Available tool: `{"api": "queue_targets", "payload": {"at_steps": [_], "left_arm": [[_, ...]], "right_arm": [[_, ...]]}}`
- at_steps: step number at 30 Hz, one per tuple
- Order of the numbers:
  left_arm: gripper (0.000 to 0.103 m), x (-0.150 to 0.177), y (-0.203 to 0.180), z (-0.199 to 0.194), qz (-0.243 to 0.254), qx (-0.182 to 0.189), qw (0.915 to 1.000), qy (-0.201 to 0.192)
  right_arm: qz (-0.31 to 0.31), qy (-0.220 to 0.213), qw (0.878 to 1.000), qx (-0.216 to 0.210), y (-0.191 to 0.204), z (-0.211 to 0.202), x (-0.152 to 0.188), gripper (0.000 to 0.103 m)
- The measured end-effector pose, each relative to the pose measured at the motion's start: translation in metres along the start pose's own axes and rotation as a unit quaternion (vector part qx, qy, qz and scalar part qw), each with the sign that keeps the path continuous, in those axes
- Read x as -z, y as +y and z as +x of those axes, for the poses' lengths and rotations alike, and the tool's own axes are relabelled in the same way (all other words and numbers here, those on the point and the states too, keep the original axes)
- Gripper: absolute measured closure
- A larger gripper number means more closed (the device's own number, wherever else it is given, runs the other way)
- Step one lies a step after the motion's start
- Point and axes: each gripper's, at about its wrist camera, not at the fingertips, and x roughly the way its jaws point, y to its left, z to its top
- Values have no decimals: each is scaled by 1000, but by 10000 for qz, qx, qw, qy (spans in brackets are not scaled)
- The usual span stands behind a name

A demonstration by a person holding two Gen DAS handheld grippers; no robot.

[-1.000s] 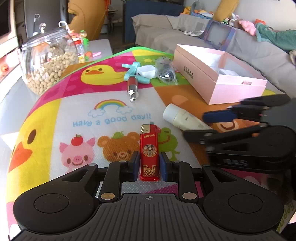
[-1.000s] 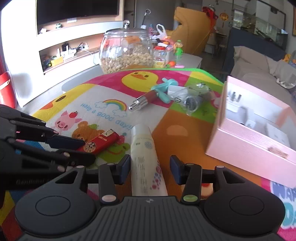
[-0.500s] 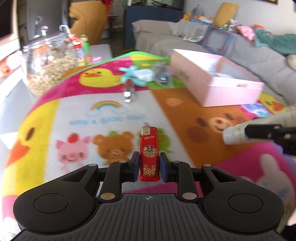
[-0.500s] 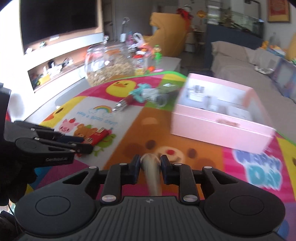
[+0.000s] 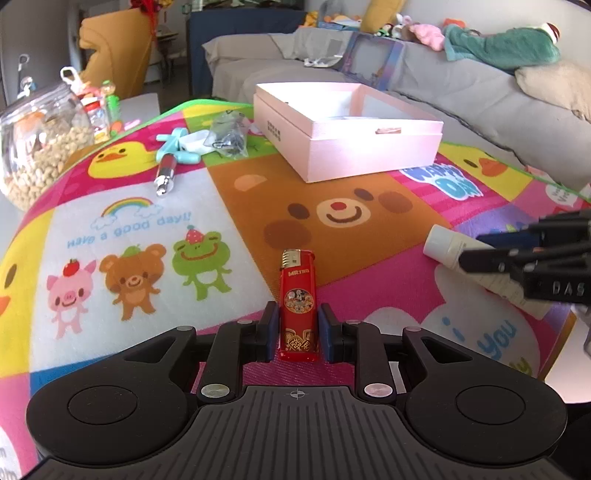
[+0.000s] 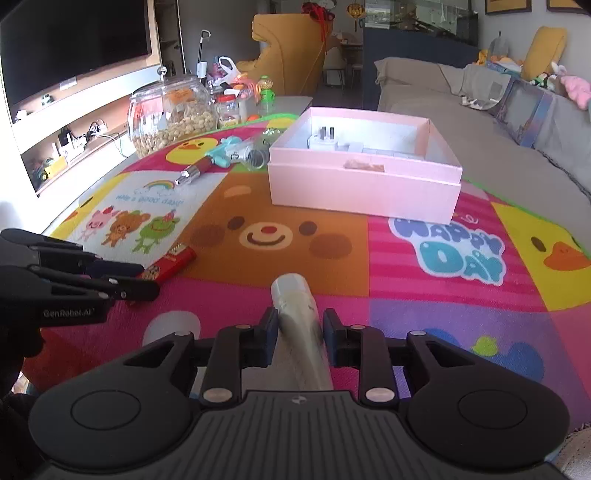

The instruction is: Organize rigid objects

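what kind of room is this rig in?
Most likely a home living room: grey sofa piled with plush toys, wall TV, and a cartoon play mat as the work surface.

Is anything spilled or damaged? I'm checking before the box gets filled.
Nothing stands out. The lighter and the cream tube are intact, each held in a tool; the pink box sits level, its walls undented.
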Motion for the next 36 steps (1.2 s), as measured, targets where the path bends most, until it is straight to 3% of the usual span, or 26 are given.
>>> {"api": "queue_targets", "payload": {"at_steps": [10, 13, 17, 20, 21, 23, 24, 30, 32, 36], "left_arm": [[76, -5, 0, 5, -128, -15, 9999, 9], [77, -2, -8, 3, 35, -153, 9998, -88], [77, -1, -16, -4, 278, 483, 9984, -83], [77, -6, -28, -16, 660, 586, 9958, -252], [77, -12, -30, -20, 717, 625, 9949, -335], [101, -29, -33, -27, 862, 666, 9926, -543], [95, -41, -34, -29, 954, 645, 9910, -686], [95, -122, -34, -31, 1180, 358, 9807, -1517], [94, -133, -30, -26, 971, 355, 9840, -1449], [90, -112, -19, -6, 500, 711, 9946, -562]], "right_arm": [[-227, 123, 9997, 8, 6, 18, 2, 76], [-242, 131, 9995, -154, 8, 11, 3, 77], [-161, -108, 9997, -155, 1, -8, -4, 77], [-90, -478, 9988, -7, -8, -29, -16, 77], [-70, -638, 9979, 74, -12, -35, -20, 77], [-76, -886, 9957, 243, -16, -44, -26, 77], [-55, -1003, 9944, 316, -19, -47, -29, 77], [105, -1258, 9907, 502, -34, -50, -34, 77], [155, -1130, 9919, 560, -38, -44, -30, 77], [182, -766, 9947, 666, -41, -23, -13, 77]]}}
